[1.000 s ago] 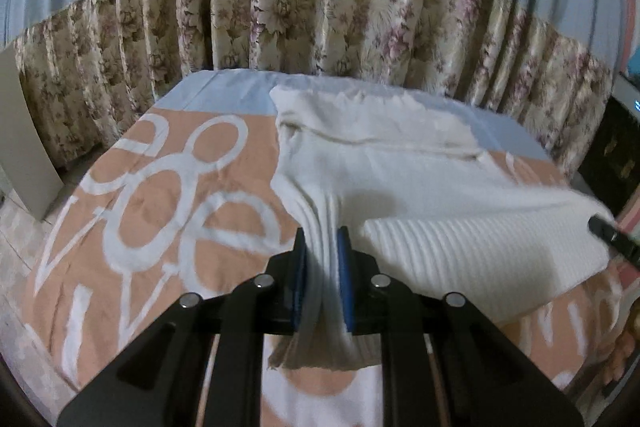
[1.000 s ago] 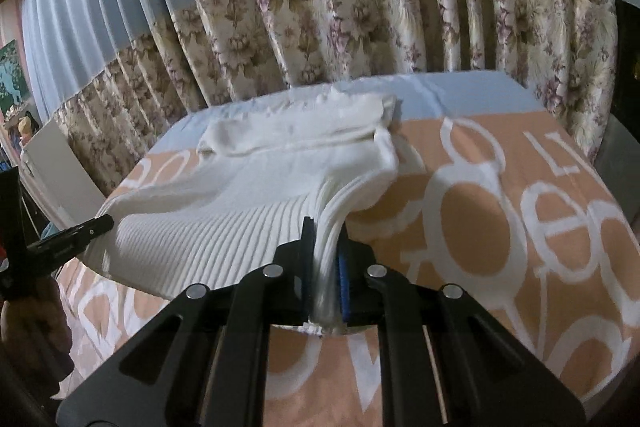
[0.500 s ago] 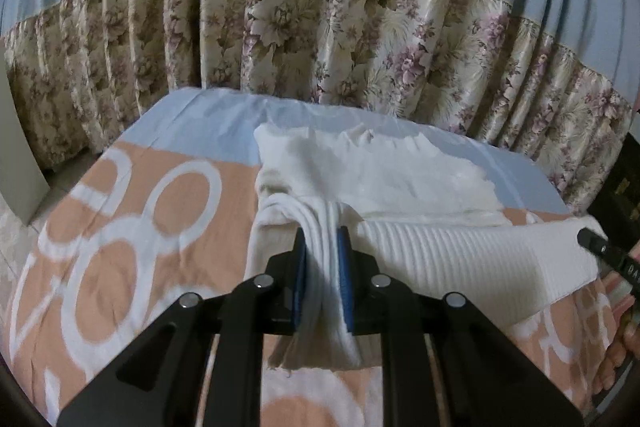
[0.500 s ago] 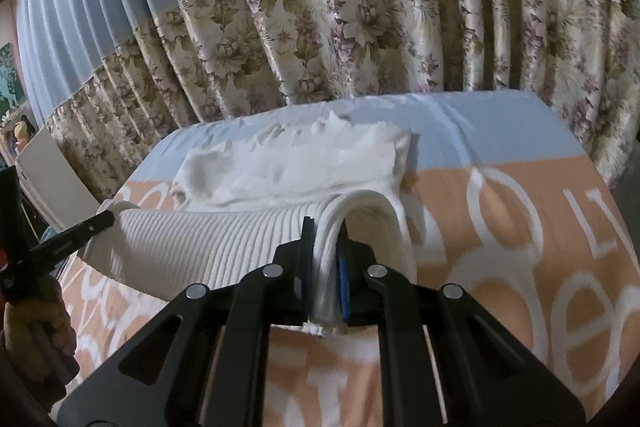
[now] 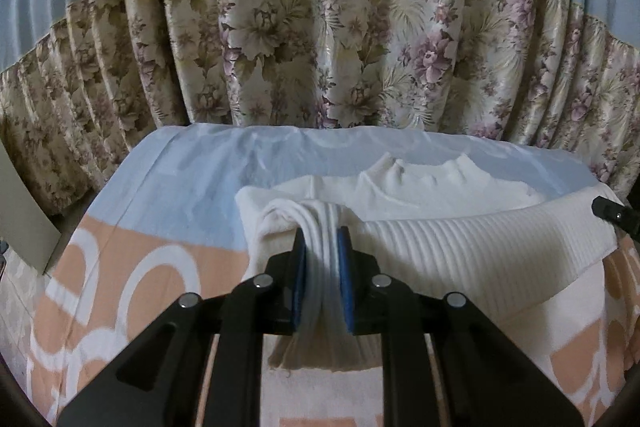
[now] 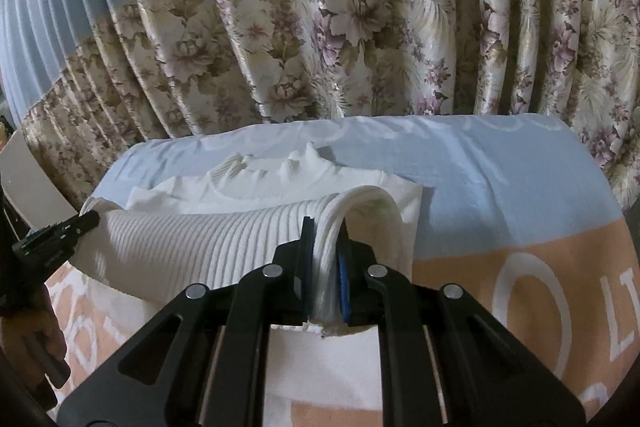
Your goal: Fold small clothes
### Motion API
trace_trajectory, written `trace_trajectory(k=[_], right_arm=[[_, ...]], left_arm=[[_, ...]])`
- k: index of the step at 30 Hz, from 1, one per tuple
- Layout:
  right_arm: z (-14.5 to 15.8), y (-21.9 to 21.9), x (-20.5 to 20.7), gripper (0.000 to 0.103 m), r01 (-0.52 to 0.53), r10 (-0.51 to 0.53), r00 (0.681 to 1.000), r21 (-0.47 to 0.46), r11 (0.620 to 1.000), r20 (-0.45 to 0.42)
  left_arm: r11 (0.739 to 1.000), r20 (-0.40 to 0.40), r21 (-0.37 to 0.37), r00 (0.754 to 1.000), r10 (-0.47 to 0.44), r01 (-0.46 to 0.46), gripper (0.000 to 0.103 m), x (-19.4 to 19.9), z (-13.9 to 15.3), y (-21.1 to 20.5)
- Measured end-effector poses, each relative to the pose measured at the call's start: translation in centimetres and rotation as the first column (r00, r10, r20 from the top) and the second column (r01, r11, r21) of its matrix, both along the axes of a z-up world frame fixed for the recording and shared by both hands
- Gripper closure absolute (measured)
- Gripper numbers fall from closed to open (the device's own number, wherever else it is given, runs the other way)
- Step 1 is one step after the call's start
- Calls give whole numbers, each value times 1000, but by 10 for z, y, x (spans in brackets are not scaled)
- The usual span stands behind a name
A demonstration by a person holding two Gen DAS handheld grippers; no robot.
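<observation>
A small white ribbed sweater (image 5: 460,247) lies on the bed, its neck end flat toward the curtain and its hem end lifted and doubled forward over it. My left gripper (image 5: 322,241) is shut on the left hem corner. My right gripper (image 6: 325,231) is shut on the right hem corner of the sweater (image 6: 180,247). The right gripper's tip shows at the right edge of the left wrist view (image 5: 612,217). The left gripper's tip shows at the left of the right wrist view (image 6: 60,233).
The bed has an orange cover with white letters (image 5: 132,267) and a light blue band (image 5: 192,179) at the far end. A floral curtain (image 5: 340,47) hangs close behind the bed. A pale board (image 6: 24,179) stands at the left.
Both grippers have carried the hem end forward toward the curtain, over the sweater's body. The folded part now reaches near the neck end.
</observation>
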State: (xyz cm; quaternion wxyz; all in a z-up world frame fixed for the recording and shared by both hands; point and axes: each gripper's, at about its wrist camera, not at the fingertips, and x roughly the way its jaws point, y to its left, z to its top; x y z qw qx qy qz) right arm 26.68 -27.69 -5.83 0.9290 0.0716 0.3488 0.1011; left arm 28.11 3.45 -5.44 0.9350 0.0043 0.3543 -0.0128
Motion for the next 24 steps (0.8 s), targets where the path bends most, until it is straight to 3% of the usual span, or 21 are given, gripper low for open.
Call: trace_trajectory(k=[7,9,11,13,15,19,21,24], right_arm=[[-26,-4,44,91,8,-8,997,-7,1000,-75],[-33,-6,53,88,13,-13,995,-1,1000,-98],[-35,-9,66,79,46,-47,994,-12,999,-96],[-32,-10,80,79,64,-66,994,-32,997,-85],[-21,-14,89,78,73,-74,995,-21,997,-72],[5,-13,78,69,60,-60,998,-82,995,12],[12,-17,68,58,55,-52,998,-97,994,36],[10,-24,47,51,32,-30,999,-83,996,29]], left_arm=[[1000,-58,11,998,3,-2,83,46,-22,-2],[1000,-88,4,996,8,-8,74,59,-29,-2],[999,-65,31,997,45,-43,49,71,-28,0],[995,-52,74,996,69,-65,48,83,-26,2],[995,-53,67,996,73,-69,48,92,-18,9],[991,10,112,998,69,-70,44,76,-2,20],[993,16,99,998,63,-64,42,63,1,24],[997,9,66,1000,30,-30,42,30,-3,29]])
